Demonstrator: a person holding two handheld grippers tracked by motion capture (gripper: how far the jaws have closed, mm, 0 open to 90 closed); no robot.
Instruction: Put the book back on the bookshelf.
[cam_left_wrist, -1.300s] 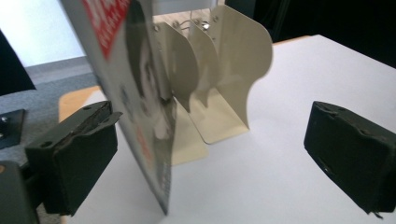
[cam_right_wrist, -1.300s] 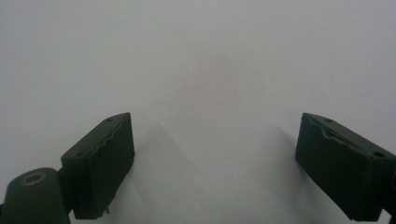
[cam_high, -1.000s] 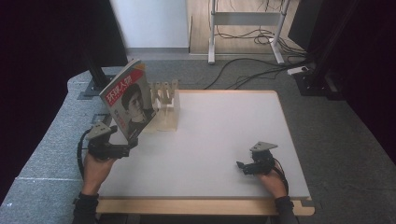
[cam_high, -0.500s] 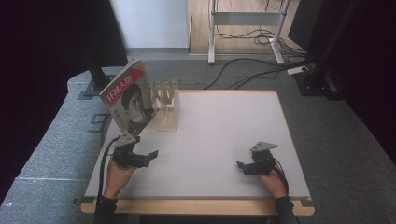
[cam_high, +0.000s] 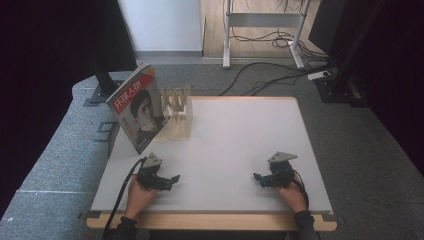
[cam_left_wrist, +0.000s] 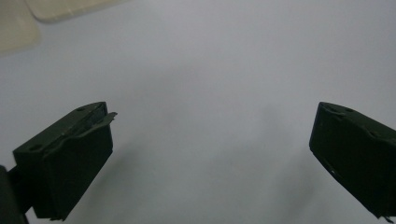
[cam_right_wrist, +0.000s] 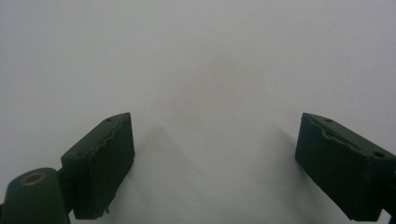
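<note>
With both hands low at the near edge of the table (cam_high: 225, 130), I've got the left gripper (cam_high: 170, 180) near-left & the right gripper (cam_high: 259, 178) near-right, well apart, each resting on the white top. Left gripper view: jaws spread wide, nothing btwn them, just bare surface. Right gripper view: same, jaws wide, empty. Far-left corner: a magazine (cam_high: 138, 113) w/ a red cover strip stands tilted, leaning against a pale wooden rack (cam_high: 177, 112). Rack's base edge shows blurred at top-left of the left gripper view.
</note>
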